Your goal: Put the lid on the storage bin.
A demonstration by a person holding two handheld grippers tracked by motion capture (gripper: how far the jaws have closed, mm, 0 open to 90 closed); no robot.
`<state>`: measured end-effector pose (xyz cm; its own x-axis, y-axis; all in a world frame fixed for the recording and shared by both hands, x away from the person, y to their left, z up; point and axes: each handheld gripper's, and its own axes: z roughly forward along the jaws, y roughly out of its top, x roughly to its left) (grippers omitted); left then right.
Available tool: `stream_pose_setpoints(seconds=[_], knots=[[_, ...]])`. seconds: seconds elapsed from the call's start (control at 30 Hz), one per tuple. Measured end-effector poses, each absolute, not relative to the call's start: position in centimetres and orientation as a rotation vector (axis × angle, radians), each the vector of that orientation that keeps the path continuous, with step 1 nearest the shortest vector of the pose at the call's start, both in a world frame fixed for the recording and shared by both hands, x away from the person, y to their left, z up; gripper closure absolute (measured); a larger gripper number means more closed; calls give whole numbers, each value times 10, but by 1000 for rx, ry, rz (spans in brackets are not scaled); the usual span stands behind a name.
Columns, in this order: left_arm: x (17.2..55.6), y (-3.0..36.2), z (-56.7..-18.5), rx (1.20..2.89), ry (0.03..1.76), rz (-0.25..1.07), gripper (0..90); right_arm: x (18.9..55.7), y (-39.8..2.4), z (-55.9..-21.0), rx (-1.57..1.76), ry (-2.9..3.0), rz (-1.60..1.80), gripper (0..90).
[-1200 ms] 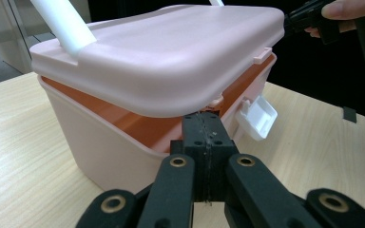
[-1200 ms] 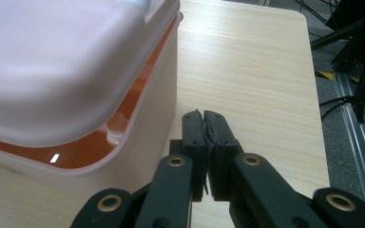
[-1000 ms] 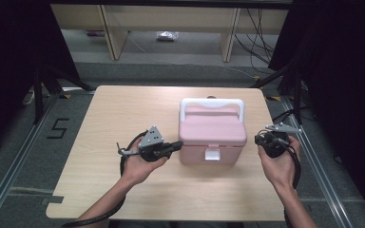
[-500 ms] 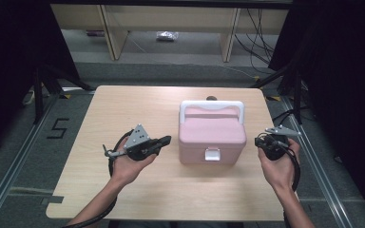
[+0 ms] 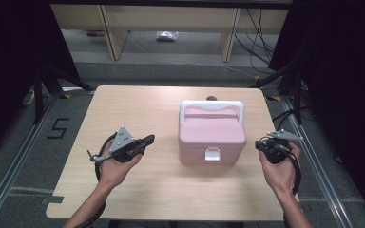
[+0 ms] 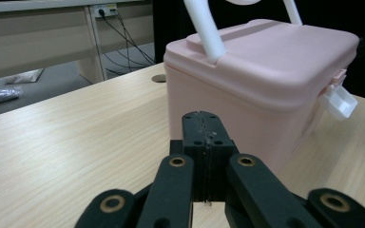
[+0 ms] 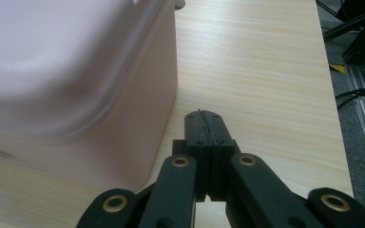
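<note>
A: Pink plastic, white handle upright: the lidded box [image 5: 212, 135] sits right of centre on the wooden tabletop [image 5: 138, 109], white latch [image 5: 212, 154] facing the person.

B: And the tongs?

A: Left tongs [image 5: 149, 139] are closed on nothing, near the box's left side and apart from it. Right tongs [image 5: 258, 144] are closed and empty, just beside the box's right wall.

B: Touching it?

A: Cannot tell.
</note>
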<state>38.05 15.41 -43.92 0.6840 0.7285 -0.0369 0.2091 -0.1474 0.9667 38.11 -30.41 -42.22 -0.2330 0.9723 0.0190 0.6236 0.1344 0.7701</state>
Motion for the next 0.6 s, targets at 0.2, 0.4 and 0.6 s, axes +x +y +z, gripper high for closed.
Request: stream_pose_setpoints(seconds=[0.2,0.4,0.6], knots=[[376,168,-451,1683,806,556,896,377,-305,-428,1599,1908,946,900],[373,183,-463,1671,862,569,893,376,-310,-437,1610,1895,995,900],[373,198,-471,1660,917,594,890,375,-318,-444,1581,1919,983,900]])
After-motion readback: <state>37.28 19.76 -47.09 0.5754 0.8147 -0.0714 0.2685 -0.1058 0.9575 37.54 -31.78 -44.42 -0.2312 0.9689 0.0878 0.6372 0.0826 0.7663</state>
